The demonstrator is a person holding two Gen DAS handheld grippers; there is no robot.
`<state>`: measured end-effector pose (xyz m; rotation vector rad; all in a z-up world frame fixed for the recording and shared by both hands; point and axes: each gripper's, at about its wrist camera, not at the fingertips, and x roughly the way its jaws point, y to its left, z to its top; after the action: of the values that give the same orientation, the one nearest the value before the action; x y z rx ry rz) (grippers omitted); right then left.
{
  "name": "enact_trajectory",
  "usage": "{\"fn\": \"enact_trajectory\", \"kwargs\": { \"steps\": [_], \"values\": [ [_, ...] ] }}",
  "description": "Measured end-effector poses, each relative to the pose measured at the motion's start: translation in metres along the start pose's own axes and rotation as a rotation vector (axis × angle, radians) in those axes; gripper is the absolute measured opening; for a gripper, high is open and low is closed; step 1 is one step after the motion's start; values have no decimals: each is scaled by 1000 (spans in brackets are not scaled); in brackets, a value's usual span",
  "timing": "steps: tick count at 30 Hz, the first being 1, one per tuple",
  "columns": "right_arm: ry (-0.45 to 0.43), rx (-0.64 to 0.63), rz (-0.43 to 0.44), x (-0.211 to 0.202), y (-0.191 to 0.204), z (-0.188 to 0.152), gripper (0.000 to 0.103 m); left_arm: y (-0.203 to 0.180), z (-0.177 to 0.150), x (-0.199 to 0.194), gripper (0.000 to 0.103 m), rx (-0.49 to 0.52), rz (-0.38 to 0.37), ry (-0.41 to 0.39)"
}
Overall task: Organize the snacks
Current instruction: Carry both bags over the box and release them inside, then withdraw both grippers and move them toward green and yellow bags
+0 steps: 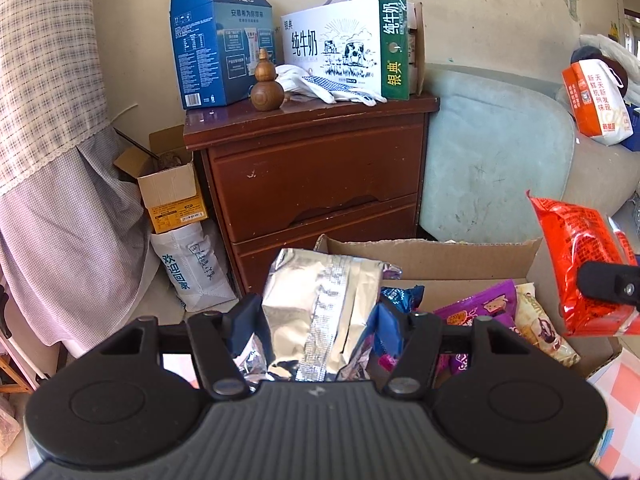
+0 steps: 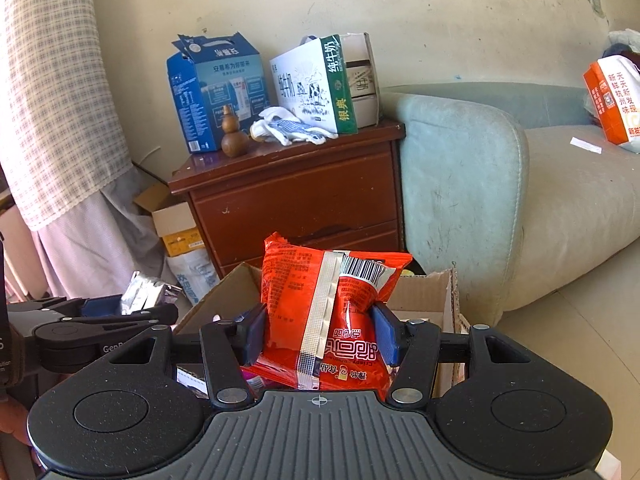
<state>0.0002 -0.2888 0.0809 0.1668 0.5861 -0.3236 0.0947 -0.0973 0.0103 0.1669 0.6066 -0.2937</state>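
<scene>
1. Red snack packet (image 2: pixel 320 316) carries a barcode and, upside down, "CRISPY" plus Chinese characters we can't fully read; a silver seam strip runs down its back.
2. Silver foil packet (image 1: pixel 320 312) shows only a bare foil back with a seam, no print we can read.
3. White milk carton (image 1: pixel 340 46) on the brown nightstand (image 1: pixel 312 168) reads 纯牛奶, with 银典 on its green end and a cow drawing; the blue carton (image 1: pixel 218 46) beside it has small Chinese text. Orange-and-white bag (image 1: pixel 596 98) on the sofa (image 1: pixel 492 152) has Chinese lettering.
4. Left gripper (image 1: pixel 320 322): we see its jaws partly closed, blue pads pressing both sides of the foil packet, held above the cardboard box (image 1: pixel 440 260).
5. Right gripper (image 2: pixel 320 340): jaws partly closed, pads squeezing the red packet, held upright over the box's near edge.
6. Cardboard box, flaps open, holds purple snack packs (image 1: pixel 480 308), a blue pack (image 1: pixel 400 294) and a beige pack (image 1: pixel 540 320).
7. Small yellow-and-white open box (image 1: pixel 172 188) stands left of the nightstand; contents unclear.
</scene>
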Motion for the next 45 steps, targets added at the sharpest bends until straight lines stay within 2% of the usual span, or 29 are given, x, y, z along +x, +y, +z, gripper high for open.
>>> {"fn": "enact_trajectory", "kwargs": {
  "steps": [9,11,12,14,18,22,25,33,40,45],
  "values": [
    [18,121,-57,26,-14,-1,56,-10,5,36,62,-33,-17,31],
    [23,163,-76,32,-18,-2,58,-10,5,39,83,-40,1,40],
    [26,189,-77,33,-20,-3,61,-10,6,37,85,-46,9,32],
    [30,232,-57,33,-25,-3,66,-10,7,33,86,-42,1,18],
    [40,227,-51,30,-25,-3,66,-9,9,24,88,-35,-3,19],
    [84,241,-54,29,-26,-4,72,-6,5,15,88,-29,-4,47],
    [120,267,-39,28,-29,-7,72,-4,-1,7,88,-41,-2,75],
    [219,268,-54,15,-31,-21,74,14,-25,-17,88,-67,-8,123],
    [316,265,-118,1,-32,-43,75,29,-49,-33,88,-107,-17,168],
    [371,268,-129,-5,-30,-58,75,38,-65,-44,88,-128,-22,191]
  ]
}}
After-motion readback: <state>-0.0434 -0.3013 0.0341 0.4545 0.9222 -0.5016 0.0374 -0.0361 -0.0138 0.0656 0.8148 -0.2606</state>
